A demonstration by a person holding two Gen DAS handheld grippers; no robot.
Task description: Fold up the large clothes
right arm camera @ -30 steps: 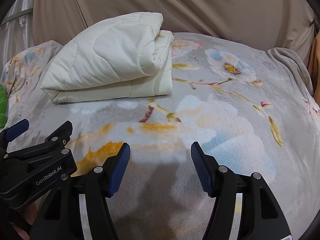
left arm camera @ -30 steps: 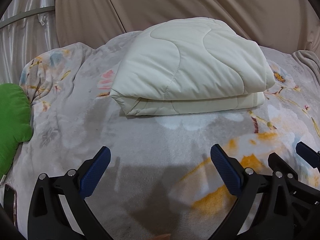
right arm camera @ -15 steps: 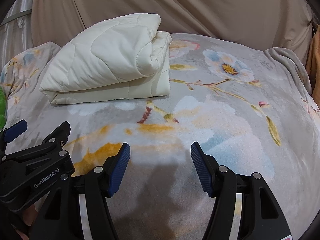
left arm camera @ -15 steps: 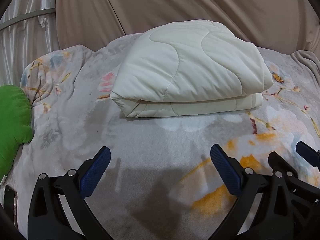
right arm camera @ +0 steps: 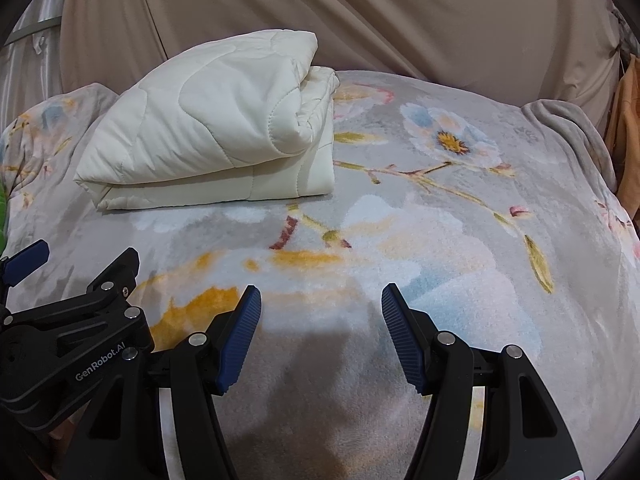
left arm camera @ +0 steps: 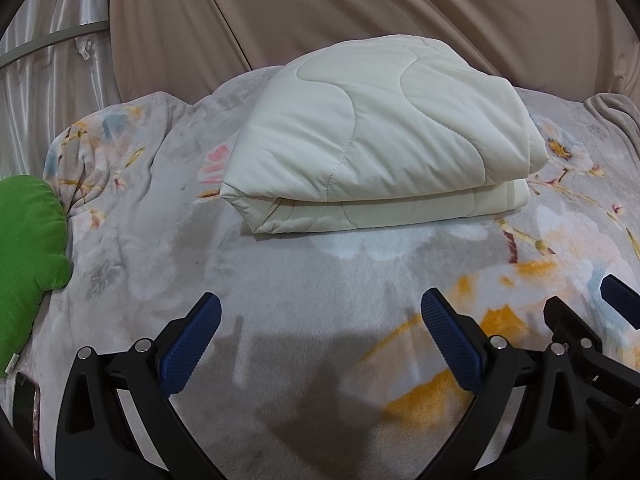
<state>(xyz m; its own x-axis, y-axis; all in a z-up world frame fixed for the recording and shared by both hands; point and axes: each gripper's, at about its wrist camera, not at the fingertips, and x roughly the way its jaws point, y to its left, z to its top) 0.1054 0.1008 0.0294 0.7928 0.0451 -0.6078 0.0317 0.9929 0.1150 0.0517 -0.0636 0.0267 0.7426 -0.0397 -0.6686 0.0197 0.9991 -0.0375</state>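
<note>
1. Left wrist view: the left gripper (left arm camera: pixel 320 320) has its blue ribbed fingers (left arm camera: pixel 191 343) spread wide and released, gripping nothing, above the grey fleece bed blanket printed with pale blue and orange flowers (left arm camera: pixel 304 304). The folded cream quilted comforter (left arm camera: pixel 380 136) lies on that blanket toward 12 o'clock, well apart from the fingers, its folded layers stacked and its rounded corner facing 8 o'clock. A bright green plush cushion (left arm camera: pixel 28 248) sits at 9 o'clock on the bed's edge. The other tool's black frame enters at 4 o'clock. A beige draped curtain (left arm camera: pixel 360 8) hangs behind.

2. Right wrist view: the right gripper (right arm camera: pixel 321 320) also has its blue fingers (right arm camera: pixel 402 344) parted and released, with bare blanket (right arm camera: pixel 460 240) between them. The comforter (right arm camera: pixel 216 128) rests at 11 o'clock, well apart, its open layered end turned toward 3 o'clock. The left gripper (right arm camera: pixel 76 268) lies at 8 o'clock, just beside the right one
</note>
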